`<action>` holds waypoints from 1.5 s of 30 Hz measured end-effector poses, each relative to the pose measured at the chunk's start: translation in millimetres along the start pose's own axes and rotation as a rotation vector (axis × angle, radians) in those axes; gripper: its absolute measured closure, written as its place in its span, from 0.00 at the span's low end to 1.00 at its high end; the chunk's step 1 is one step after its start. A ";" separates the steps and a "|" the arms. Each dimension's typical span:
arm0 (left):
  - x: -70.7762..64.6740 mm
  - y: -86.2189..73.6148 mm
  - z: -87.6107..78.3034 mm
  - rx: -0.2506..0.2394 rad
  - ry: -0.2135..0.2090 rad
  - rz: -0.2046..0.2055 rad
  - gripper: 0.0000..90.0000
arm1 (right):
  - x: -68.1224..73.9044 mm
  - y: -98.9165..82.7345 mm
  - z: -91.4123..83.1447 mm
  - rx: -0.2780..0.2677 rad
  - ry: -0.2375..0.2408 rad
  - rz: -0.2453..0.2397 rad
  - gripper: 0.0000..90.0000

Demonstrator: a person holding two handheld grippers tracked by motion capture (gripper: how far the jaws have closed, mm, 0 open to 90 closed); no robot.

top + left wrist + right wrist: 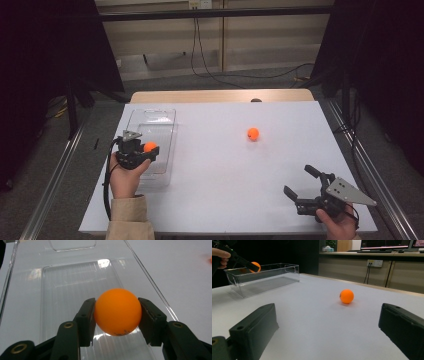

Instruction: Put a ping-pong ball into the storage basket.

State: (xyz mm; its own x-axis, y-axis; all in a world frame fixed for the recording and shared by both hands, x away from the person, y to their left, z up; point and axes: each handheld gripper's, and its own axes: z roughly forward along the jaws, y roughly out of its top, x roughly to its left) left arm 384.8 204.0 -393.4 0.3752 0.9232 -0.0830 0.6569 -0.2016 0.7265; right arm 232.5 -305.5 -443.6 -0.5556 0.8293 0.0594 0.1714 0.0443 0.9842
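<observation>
The left hand (125, 175) comes in from the bottom left in a beige sleeve (129, 220), forearm running up the high view. It grips the left tongs (150, 148), which point toward the right and slightly forward. Their 2 black jaws are clamped on an orange ball (117, 311), pads pressing its 2 sides. The right hand (340, 222) sits at the bottom right corner and holds the right tongs (300, 181), aimed left and forward, low over the bench (225, 165). Their jaws stand wide apart with nothing between them.
</observation>
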 end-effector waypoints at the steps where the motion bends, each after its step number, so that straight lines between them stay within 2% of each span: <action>1: 0.3 -0.2 0.2 0.001 0.002 0.000 0.57 | 0.0 0.0 0.0 0.000 0.000 0.000 0.02; 45: 4.3 -5.4 6.1 0.027 0.032 -0.011 0.55 | 0.4 0.0 -0.1 0.002 0.002 0.000 0.02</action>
State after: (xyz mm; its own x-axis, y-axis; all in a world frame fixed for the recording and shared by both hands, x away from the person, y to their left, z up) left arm 386.9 207.1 -401.9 0.3472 0.9353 -0.0688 0.6786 -0.1999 0.7067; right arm 232.1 -305.3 -443.6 -0.5572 0.8282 0.0594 0.1725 0.0455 0.9840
